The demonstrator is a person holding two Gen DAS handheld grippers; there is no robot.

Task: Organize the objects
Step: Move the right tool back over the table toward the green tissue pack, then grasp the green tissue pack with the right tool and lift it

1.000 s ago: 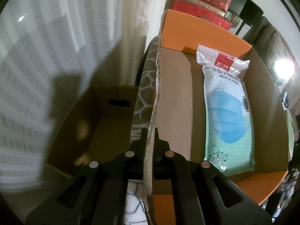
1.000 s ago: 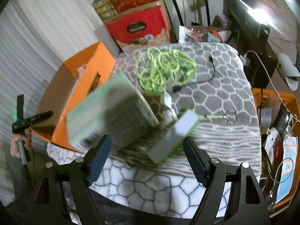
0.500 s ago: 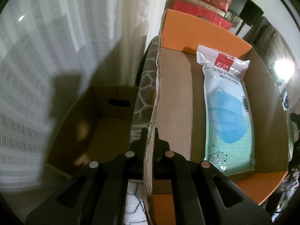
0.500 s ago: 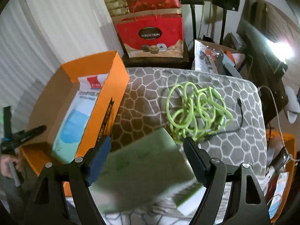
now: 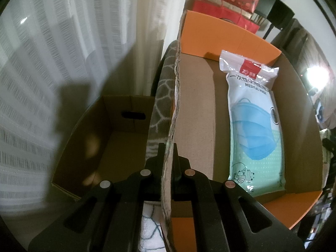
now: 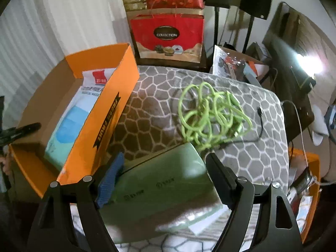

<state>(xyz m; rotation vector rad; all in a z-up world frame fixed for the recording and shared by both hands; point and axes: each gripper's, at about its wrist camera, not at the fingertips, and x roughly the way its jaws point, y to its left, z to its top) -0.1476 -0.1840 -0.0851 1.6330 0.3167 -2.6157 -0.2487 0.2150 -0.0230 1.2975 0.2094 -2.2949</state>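
Swinging across from the cluttered middle of the worktop, the right gripper (image 6: 163,176) is now carrying the pale green box (image 6: 161,187) up beside the orange box (image 6: 100,113), whose long side wall has come much closer in the right wrist view; the left wrist view is showing no change at all. Its fingers are spread wide and grasping the green box across its breadth, one pad on each flank, with the load hanging clear of the patterned cloth (image 6: 151,109) rather than resting on it. The left gripper (image 5: 168,157) is clenched on the far cardboard wall of the orange box, pinching the edge and steadying the container.

Inside, the mask packet (image 5: 254,126) is lying flat along the side nearer the right gripper, leaving a bare strip of floor next to the pinched wall. To do this step well, the green box is probably best lifted high enough to clear the orange rim, then lowered into that bare strip with its long edge parallel to the packet. Tilting looks like the chief risk, since a wide grip on a smooth carton may be letting it pivot; keeping the wrist level should help. The left hand should be holding firm so the box is not sliding on the cloth. The green cable (image 6: 208,113) tangled behind is waiting its turn.
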